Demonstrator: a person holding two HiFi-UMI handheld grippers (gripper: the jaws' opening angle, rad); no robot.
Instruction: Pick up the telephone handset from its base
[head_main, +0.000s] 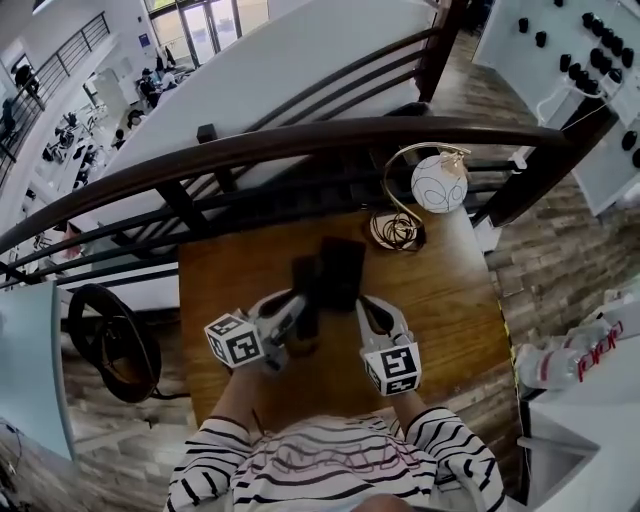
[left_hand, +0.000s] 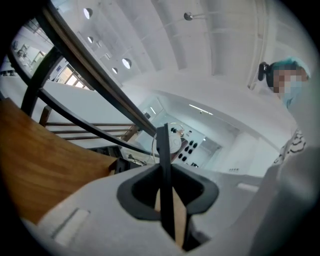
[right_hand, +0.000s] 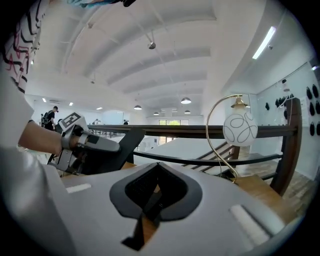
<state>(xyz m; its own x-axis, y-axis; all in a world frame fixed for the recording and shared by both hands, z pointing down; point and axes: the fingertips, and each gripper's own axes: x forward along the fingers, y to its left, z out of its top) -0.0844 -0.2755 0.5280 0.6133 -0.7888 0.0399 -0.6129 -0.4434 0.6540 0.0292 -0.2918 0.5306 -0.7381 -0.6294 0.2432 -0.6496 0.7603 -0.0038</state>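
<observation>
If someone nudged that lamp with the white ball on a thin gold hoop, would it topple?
The lamp probably tips easily: its ball hangs from a thin curved arm, off to one side of a small base. The ball may be glass, so likely fragile.

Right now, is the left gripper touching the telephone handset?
Touching. The right gripper view shows the left gripper clamped on the dark telephone handset; its own view shows the handset edge-on between the jaws.
</observation>
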